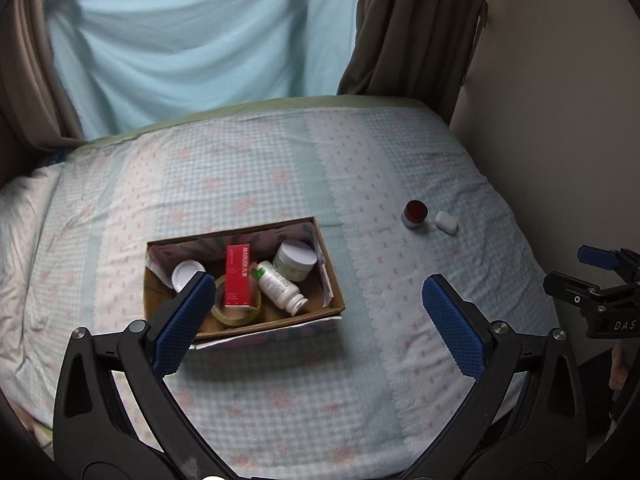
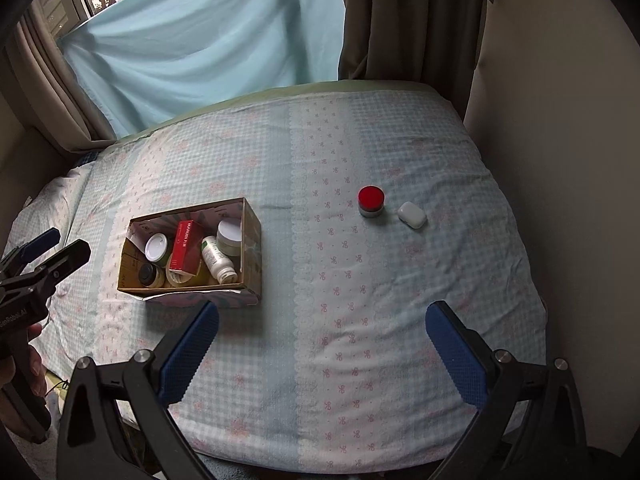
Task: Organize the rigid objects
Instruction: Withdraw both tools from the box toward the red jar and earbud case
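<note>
A cardboard box (image 1: 332, 300) (image 2: 252, 240) sits on the bed. It holds a red carton (image 1: 239, 276) (image 2: 187, 246), a white pill bottle (image 1: 280, 286) (image 2: 216, 260), a white-lidded jar (image 1: 295, 259) (image 2: 230, 236), a tape roll (image 1: 236, 312) and other small jars. A red-lidded jar (image 1: 414, 213) (image 2: 371, 200) and a white earbud case (image 1: 446, 221) (image 2: 412, 214) lie on the sheet to the right of the box. My left gripper (image 1: 318, 288) is open and empty, hovering above the box's near right side. My right gripper (image 2: 322, 316) is open and empty above bare sheet, nearer than the jar and case.
The bed (image 2: 360, 300) has a blue and pink patterned sheet. A pillow (image 1: 20, 220) lies at the left. A wall (image 2: 560, 140) borders the bed on the right, curtains (image 2: 400, 20) hang behind. Each gripper shows at the edge of the other's view, the right one (image 1: 600, 276) and the left one (image 2: 40, 256).
</note>
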Motion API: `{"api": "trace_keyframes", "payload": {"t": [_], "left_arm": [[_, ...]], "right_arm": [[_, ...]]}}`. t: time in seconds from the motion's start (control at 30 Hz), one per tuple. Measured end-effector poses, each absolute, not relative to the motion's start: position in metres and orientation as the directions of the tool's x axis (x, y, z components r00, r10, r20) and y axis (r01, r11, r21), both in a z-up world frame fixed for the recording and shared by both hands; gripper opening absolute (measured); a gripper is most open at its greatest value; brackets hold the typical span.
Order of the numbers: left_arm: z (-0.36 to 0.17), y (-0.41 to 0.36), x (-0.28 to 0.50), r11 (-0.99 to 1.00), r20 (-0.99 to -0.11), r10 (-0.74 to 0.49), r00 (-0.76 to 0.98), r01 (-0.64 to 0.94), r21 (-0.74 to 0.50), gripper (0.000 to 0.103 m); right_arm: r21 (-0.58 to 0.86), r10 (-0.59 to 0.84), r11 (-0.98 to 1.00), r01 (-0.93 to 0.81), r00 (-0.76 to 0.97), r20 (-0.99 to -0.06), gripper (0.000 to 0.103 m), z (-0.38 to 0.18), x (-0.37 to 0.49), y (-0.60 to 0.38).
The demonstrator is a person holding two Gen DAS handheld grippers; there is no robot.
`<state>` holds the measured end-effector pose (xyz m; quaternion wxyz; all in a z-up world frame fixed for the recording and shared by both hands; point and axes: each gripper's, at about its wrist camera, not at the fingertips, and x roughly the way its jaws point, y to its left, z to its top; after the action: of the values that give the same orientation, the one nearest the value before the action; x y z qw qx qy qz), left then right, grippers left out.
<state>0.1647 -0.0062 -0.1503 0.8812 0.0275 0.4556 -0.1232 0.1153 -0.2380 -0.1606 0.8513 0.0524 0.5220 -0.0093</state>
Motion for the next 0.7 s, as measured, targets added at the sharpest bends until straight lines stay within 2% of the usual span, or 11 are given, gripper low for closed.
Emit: {"api": "trace_keyframes", "payload": {"t": [0.3, 0.47, 0.7], "left_arm": [[-0.194, -0.13, 0.201, 0.968, -0.843, -0.2, 0.5, 0.232, -0.093, 0.103], [-0.224, -0.174, 0.238, 0.959, -0.848, -0.199, 0.492, 0.275, -0.065, 0.103], [-0.307, -0.217, 0.298, 0.938, -0.855, -0.21, 0.474, 0.344, -0.039, 0.103]], "right_arm": [[0.035, 0.075, 0.995, -0.095, 0.467, -0.881, 0.103, -0.184, 0.162, -0.34], [0.001, 0.08, 0.987, -0.163, 0.476, -0.876, 0.103, -0.206, 0.195, -0.374], [-0.031, 0.106, 0.963, -0.268, 0.481, -0.87, 0.103, -0.274, 0.238, -0.395]]}}
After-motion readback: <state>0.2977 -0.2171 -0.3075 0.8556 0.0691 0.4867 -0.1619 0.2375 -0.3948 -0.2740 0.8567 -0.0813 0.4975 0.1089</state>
